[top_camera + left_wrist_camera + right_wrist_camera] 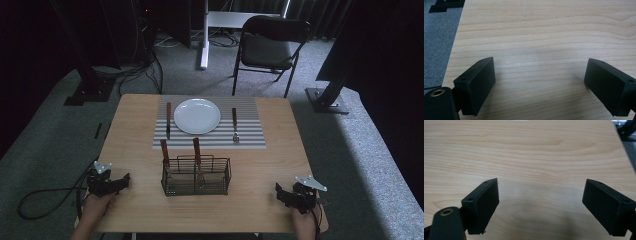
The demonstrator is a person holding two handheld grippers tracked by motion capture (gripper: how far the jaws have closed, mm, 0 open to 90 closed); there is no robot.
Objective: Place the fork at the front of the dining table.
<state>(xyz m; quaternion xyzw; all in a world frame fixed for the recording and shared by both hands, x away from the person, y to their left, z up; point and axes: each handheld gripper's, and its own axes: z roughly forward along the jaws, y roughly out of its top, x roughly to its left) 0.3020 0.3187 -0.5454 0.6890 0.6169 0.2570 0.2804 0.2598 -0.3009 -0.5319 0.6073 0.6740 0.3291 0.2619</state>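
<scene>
- Nearest the camera, the left gripper [126, 181] and the right gripper [278, 192] are held low at the near corners of the desk [135, 210]; on each, the jaws stand wide apart with nothing between them, bare wood showing in both gripper views.
- Between them, near the desk's near edge, a black wire basket [196, 177] is set, well apart from both grippers.
- Two wooden-handled utensils stand in the basket: the left utensil [164, 152] and the middle utensil [197, 148], long axes nearly upright, handles up and leaning slightly left, working ends down inside the wire.
- These are judged light and stiff; the smooth handles may slip, so a hold is best taken across the exposed handle just above the basket rim.
- Farther off, a white plate [197, 116] lies on a striped placemat [250, 140], with a knife [168, 120] left of it and a fork [234, 125] right of it, both lying lengthwise near-to-far.
</scene>
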